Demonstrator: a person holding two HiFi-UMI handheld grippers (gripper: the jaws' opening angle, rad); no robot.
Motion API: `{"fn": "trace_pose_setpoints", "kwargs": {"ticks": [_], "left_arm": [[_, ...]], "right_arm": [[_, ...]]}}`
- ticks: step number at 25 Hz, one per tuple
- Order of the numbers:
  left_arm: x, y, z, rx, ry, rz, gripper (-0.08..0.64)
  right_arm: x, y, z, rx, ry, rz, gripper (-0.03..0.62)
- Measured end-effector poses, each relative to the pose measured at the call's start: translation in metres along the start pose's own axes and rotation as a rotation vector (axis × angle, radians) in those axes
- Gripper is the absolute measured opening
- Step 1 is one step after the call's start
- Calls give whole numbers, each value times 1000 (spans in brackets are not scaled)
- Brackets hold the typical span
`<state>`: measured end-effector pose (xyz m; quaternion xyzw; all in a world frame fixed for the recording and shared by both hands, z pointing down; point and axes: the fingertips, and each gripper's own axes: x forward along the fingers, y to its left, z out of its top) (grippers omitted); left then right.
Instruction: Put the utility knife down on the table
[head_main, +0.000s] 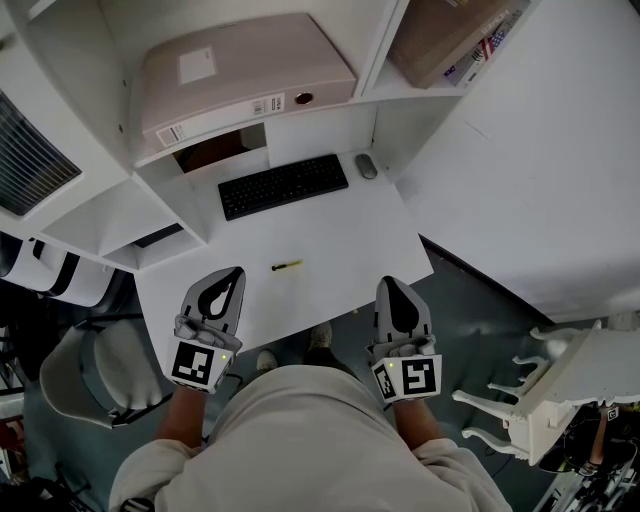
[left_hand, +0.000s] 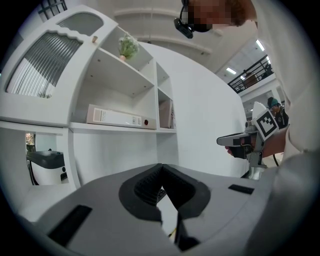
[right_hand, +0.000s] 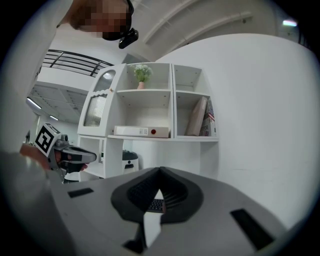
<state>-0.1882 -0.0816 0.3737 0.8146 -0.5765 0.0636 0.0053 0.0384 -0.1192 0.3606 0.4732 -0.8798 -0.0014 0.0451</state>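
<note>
The utility knife (head_main: 287, 265), small, yellow and black, lies flat on the white desk (head_main: 340, 240), in front of the keyboard. Nothing touches it. My left gripper (head_main: 234, 274) hovers at the desk's near edge, below and left of the knife, shut and empty. My right gripper (head_main: 390, 284) hangs at the near edge to the knife's right, also shut and empty. In the left gripper view the jaws of my left gripper (left_hand: 161, 171) meet at the tip, and a sliver of yellow (left_hand: 173, 232) shows in the gap below. In the right gripper view my right gripper (right_hand: 160, 173) has its jaws together too.
A black keyboard (head_main: 283, 185) and a grey mouse (head_main: 366, 166) sit at the back of the desk. Shelves above hold a binder (head_main: 240, 75) and a cardboard box (head_main: 450, 35). A chair (head_main: 95, 375) stands at lower left, a white rack (head_main: 560, 385) at lower right.
</note>
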Motion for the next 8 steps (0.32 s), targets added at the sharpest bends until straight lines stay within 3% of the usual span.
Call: {"fn": "trace_pose_setpoints", "kwargs": {"ticks": [8], "left_arm": [[3,-3,-1,-18,9,-13,0]], "right_arm": [[2,-1,0,-3,0,0,3]]}}
